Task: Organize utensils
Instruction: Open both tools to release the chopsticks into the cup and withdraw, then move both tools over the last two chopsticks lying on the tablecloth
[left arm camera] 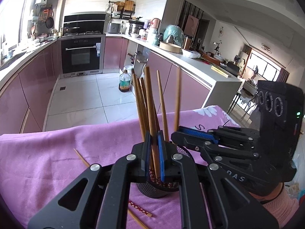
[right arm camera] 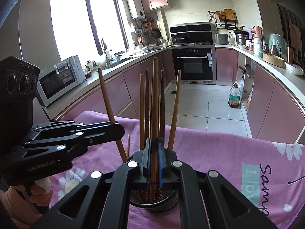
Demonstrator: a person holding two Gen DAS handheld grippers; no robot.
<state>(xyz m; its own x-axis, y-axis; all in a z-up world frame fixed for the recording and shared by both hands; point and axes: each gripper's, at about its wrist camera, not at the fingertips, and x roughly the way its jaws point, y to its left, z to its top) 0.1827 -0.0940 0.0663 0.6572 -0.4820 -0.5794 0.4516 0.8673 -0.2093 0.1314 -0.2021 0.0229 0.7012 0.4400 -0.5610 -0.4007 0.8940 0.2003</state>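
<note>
A black mesh utensil cup (left arm camera: 152,190) stands on the pink cloth (left arm camera: 47,162) and holds several brown chopsticks upright. My left gripper (left arm camera: 153,152) is shut on one chopstick (left arm camera: 150,103) above the cup. My right gripper (right arm camera: 154,156) is shut on another chopstick (right arm camera: 154,99) over the same cup (right arm camera: 154,205). In the left wrist view the right gripper (left arm camera: 176,134) comes in from the right with its chopstick (left arm camera: 178,99). In the right wrist view the left gripper (right arm camera: 120,131) comes in from the left, holding a chopstick (right arm camera: 106,97).
Loose chopsticks lie on the cloth: one left of the cup (left arm camera: 82,157), and two in front of it (left arm camera: 140,210). One more lies beyond the cup (right arm camera: 128,143). Kitchen counters, an oven (right arm camera: 192,63), a microwave (right arm camera: 59,78) and an oil bottle (right arm camera: 234,95) are behind.
</note>
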